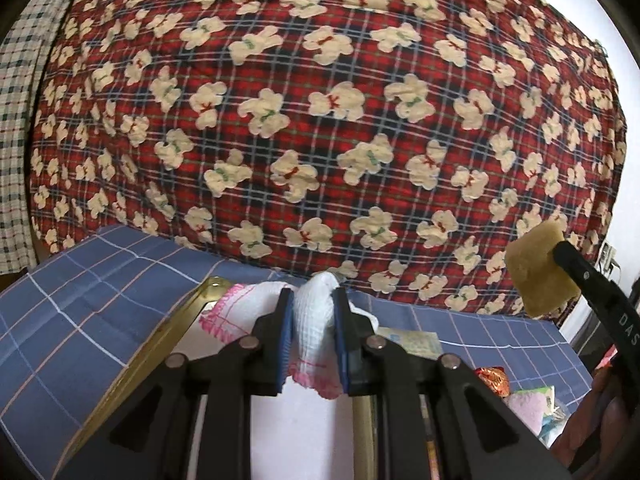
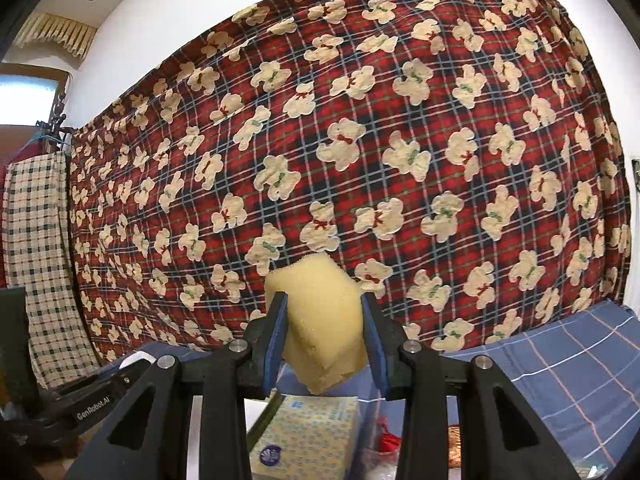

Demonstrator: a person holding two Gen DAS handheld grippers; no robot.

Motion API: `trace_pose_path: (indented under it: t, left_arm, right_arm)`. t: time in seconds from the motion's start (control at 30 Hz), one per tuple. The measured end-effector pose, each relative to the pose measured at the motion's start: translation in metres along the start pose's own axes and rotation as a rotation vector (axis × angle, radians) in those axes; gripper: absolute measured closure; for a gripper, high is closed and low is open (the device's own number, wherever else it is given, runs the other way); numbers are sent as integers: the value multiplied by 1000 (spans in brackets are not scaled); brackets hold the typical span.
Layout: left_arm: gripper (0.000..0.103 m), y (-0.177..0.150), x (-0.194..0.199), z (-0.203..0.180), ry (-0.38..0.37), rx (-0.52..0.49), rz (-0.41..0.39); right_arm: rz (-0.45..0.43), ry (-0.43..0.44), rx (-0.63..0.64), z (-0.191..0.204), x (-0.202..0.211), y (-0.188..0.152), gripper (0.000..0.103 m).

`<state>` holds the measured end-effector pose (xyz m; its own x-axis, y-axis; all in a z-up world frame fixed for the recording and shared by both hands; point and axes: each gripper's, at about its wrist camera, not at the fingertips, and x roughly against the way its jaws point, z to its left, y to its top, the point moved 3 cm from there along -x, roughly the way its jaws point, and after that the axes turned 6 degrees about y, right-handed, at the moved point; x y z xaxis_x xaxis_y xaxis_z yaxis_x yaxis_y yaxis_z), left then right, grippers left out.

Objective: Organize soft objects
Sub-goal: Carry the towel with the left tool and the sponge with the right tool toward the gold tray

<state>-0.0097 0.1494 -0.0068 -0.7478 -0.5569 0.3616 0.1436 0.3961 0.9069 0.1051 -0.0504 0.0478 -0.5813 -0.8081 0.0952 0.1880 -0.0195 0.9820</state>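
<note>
My left gripper (image 1: 313, 334) is shut on a white waffle-weave cloth with pink edging (image 1: 314, 320), held above a white tray with a gold rim (image 1: 176, 324). My right gripper (image 2: 325, 334) is shut on a yellow sponge (image 2: 320, 312), lifted above the table. The sponge also shows at the right edge of the left wrist view (image 1: 538, 270), pinched by a black finger (image 1: 588, 276). Part of the left gripper's body (image 2: 92, 400) shows at the lower left of the right wrist view.
A blue checked tablecloth (image 1: 80, 300) covers the table. A red plaid bear-print blanket (image 1: 320, 100) hangs behind. A patterned tissue pack (image 2: 308, 432) lies under the right gripper. Wrapped items and a pink cloth (image 1: 528, 400) lie at the right. A checked cloth (image 2: 36, 260) hangs at left.
</note>
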Motion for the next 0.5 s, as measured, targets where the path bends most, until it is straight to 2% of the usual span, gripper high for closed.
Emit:
trace_pose_path:
  t: [0.5]
  left_arm:
    - [86,5,3,12,70,20,-31]
  right_arm:
    - [-18,79,6,27,-19,6,64]
